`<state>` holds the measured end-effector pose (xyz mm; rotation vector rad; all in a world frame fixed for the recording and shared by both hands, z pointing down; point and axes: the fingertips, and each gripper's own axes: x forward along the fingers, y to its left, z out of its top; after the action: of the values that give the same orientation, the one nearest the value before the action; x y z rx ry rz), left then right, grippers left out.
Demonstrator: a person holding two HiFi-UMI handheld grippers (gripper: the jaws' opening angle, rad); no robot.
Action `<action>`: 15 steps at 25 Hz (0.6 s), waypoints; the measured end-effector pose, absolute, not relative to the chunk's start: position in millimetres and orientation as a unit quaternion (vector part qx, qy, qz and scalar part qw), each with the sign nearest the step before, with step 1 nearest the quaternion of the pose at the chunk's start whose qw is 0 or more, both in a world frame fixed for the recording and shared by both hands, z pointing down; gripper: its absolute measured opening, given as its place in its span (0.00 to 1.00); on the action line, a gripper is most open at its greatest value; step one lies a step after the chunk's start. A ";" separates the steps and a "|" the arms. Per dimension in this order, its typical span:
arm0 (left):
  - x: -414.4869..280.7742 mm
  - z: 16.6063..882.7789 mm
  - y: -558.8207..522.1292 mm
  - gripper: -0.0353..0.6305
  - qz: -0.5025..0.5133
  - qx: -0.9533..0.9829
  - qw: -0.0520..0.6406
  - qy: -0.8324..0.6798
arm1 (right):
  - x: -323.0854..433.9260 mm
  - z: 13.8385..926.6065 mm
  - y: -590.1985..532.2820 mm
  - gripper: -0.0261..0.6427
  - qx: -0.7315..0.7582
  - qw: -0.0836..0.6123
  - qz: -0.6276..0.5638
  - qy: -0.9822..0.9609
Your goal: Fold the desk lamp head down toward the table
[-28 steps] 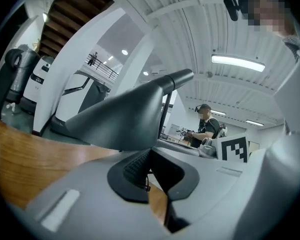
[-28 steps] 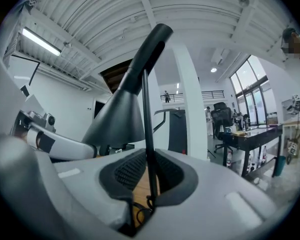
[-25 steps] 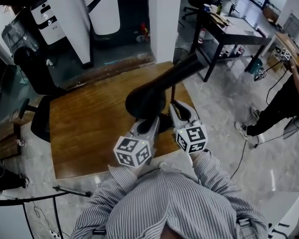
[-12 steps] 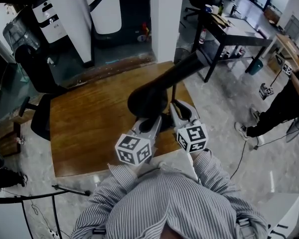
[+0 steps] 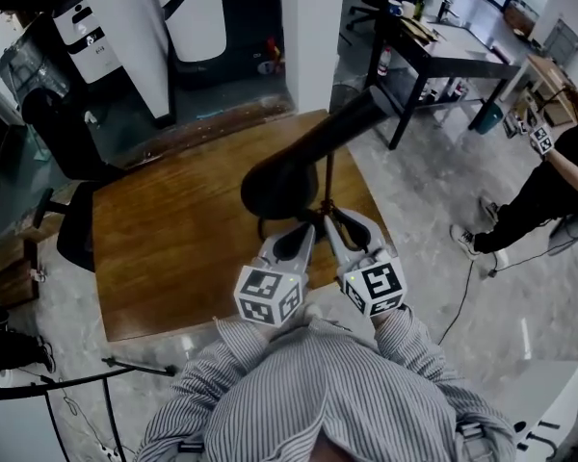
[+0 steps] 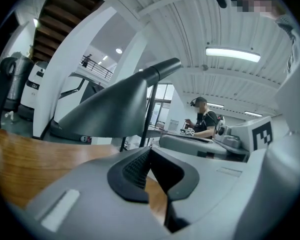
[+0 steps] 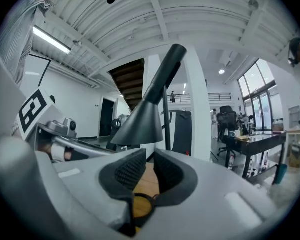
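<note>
Approach step. The lamp head [image 5: 284,183] is up and tilted over mid counter [image 5: 173,248], its stem [image 5: 328,176] just right of it. My left gripper [image 5: 306,229] is clenched on nothing. The jaws of my right gripper [image 5: 329,215] are slightly parted and empty. Both sit just near of the lamp, with no contact I can see. Next, I judge: reach farther, grip the neck, press the head down (maybe brace the stem). There's a chair [image 5: 77,239] left and a person [image 5: 549,186] far right; neither blocks.

One desk lamp [image 5: 287,176] stands on one wooden table [image 5: 164,248]. Two grippers are over it: one left gripper [image 5: 300,235] and one right gripper [image 5: 335,221]. Around them are one white pillar [image 5: 313,37], one black desk [image 5: 443,48], one black chair [image 5: 75,241] at the table's edge, and one person in black [image 5: 549,195]
</note>
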<state>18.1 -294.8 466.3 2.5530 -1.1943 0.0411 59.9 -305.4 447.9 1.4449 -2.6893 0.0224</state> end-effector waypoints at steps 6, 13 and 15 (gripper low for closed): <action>21.4 463.2 -278.1 0.06 -0.001 0.894 0.155 -0.419 | 63.7 454.2 -267.4 0.04 0.481 0.045 0.033 -0.875; 23.5 456.5 -256.3 0.06 -0.005 0.902 0.152 -0.405 | 77.5 463.0 -246.8 0.04 0.503 0.059 0.052 -0.861; 19.4 455.2 -253.2 0.06 -0.007 0.901 0.152 -0.407 | 79.0 465.1 -243.5 0.04 0.507 0.062 0.057 -0.858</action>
<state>19.4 -253.2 455.2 2.5839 -1.1679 -0.0189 79.0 -243.5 465.1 1.5333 -2.5939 0.1709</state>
